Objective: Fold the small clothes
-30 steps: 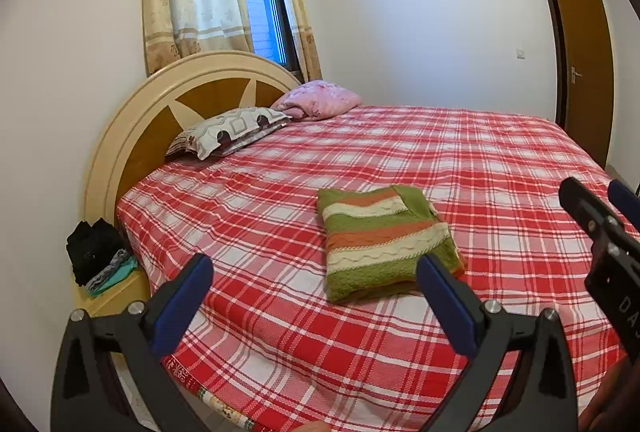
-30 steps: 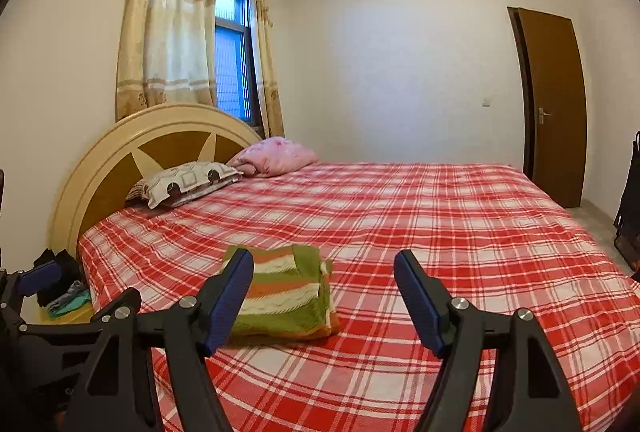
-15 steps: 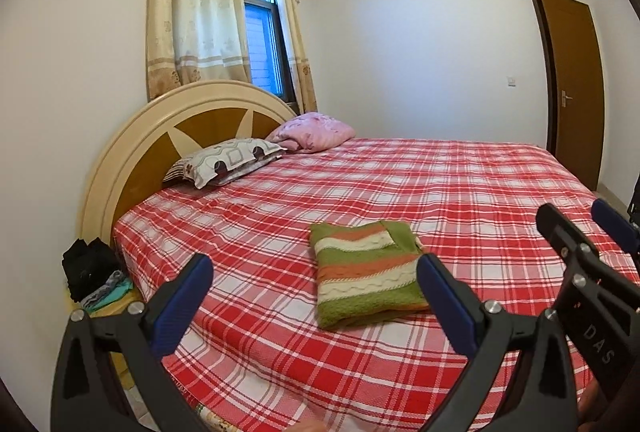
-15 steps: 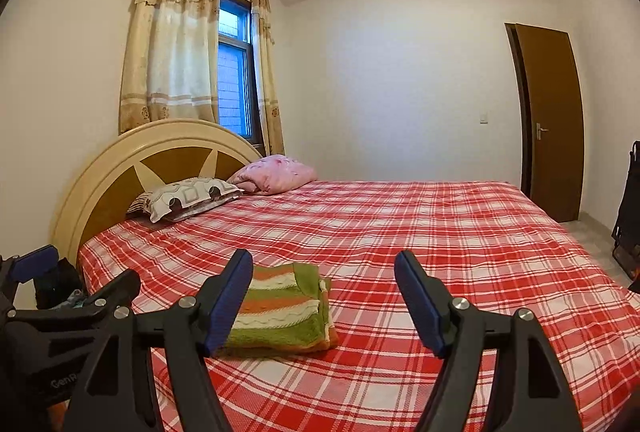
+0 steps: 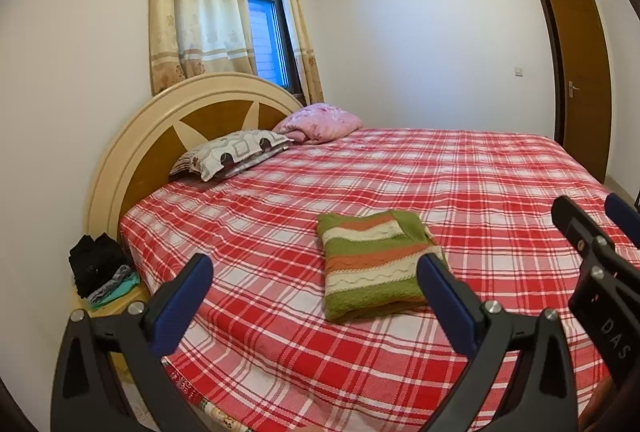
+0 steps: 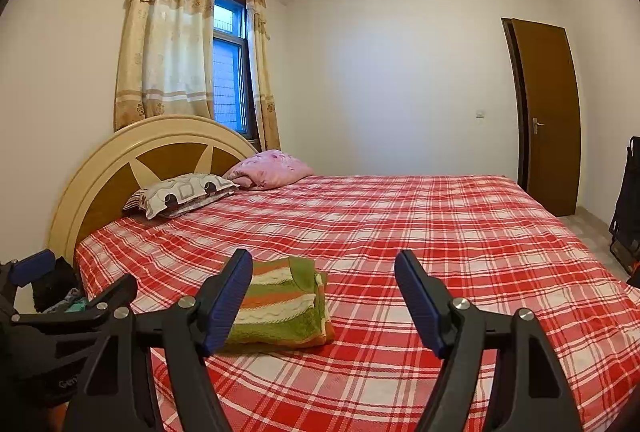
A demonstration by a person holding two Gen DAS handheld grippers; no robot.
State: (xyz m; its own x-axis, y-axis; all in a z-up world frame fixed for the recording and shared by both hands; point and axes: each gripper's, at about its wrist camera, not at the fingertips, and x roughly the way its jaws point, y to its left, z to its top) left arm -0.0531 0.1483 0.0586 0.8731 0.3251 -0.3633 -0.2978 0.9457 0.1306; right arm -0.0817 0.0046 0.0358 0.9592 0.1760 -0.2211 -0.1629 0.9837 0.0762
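Beside the bed's head a dark clothes pile (image 5: 98, 266) sits on a low stand. The left gripper (image 5: 316, 286) hangs over the bed's (image 5: 460, 171) near edge, jaws wide apart and holding nothing. Past it the folded striped sweater (image 5: 372, 264) lies flat on the plaid sheet, touched by neither tool. The right gripper (image 6: 322, 292) hovers to the sweater's right, jaws also spread wide and empty.

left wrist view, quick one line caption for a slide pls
Open left gripper hovers above a folded striped sweater on a red plaid bed, right gripper alongside.
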